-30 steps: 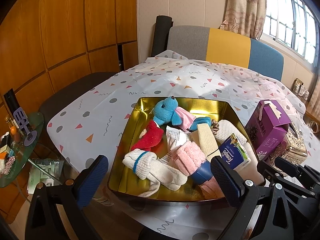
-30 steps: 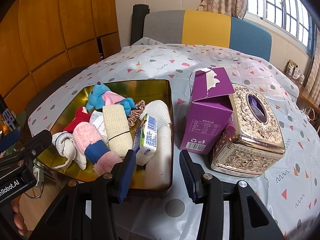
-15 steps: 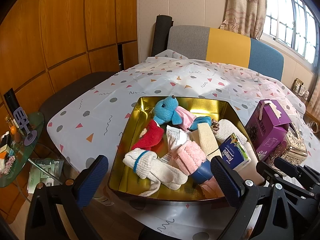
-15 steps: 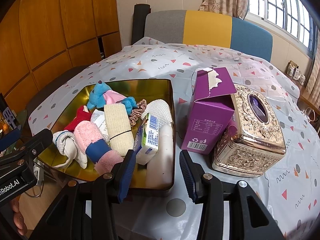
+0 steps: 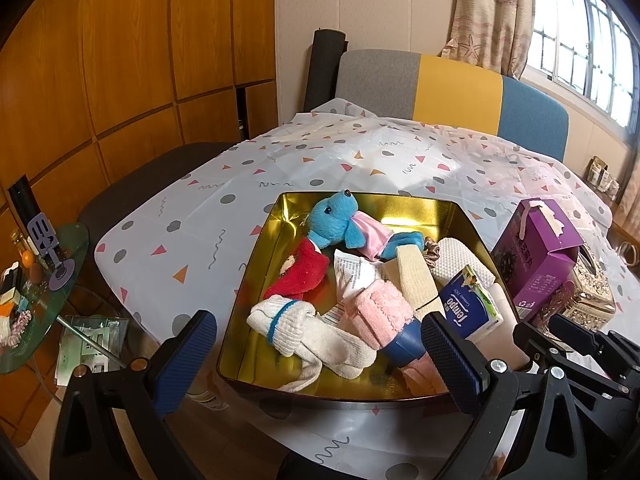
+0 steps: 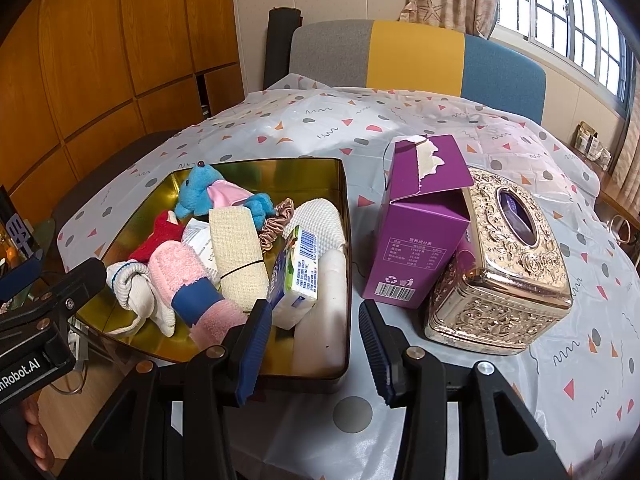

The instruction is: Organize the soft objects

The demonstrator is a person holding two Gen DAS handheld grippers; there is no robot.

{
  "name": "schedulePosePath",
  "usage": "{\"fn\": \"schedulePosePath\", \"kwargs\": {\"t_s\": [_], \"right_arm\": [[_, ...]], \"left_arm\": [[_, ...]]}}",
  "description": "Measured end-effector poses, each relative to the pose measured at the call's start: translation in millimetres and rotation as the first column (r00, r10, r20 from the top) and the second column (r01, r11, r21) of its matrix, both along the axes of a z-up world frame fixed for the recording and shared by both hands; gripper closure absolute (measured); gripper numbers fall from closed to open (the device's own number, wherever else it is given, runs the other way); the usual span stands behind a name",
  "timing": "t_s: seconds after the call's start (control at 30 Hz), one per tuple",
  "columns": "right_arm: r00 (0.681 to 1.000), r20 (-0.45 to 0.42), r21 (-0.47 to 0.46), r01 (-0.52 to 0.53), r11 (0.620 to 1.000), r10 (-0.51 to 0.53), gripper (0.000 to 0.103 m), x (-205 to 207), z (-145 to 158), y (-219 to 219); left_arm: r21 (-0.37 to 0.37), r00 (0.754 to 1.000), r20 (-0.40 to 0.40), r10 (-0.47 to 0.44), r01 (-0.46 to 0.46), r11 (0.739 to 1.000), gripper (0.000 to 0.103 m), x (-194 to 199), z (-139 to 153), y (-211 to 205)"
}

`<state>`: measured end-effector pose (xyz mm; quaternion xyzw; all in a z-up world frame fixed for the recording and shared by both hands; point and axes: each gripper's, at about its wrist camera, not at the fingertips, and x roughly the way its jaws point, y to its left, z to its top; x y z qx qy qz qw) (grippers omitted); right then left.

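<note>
Gold metal tray (image 5: 256, 280) on the patterned-cloth surface (image 5: 208, 216) holds the socks, blue plush toy (image 5: 334, 222) and "Tempo" tissue pack (image 5: 470, 306). My left tongs (image 5: 320, 356) and right tongs (image 6: 310, 346) hang open, empty, at its near edge.

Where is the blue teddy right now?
The blue teddy lies at the far end of the gold tin, in both views, just behind the red sock, with a pink cloth on it.
</note>
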<state>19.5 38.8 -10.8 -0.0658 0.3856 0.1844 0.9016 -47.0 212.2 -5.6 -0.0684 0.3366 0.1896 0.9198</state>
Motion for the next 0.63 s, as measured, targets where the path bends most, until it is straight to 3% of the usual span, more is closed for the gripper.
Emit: {"fn": "schedulePosePath", "kwargs": {"t_s": [0.47,0.63], "right_arm": [[1.0,-0.004,-0.003,-0.005,1.0,0.005,0.057,-1.4,-1.2,-1.0],[1.0,0.001,-0.001,-0.004,1.0,0.004,0.057,-2.0,-0.7,-2.7]], "left_arm": [[0.017,1.0,0.021,-0.003,0.003,1.0,0.001,-2.2,2.9,-2.6],[-0.01,1.0,0.012,-0.02,0.02,1.0,0.001,-0.5,2.0,-1.5]]}}
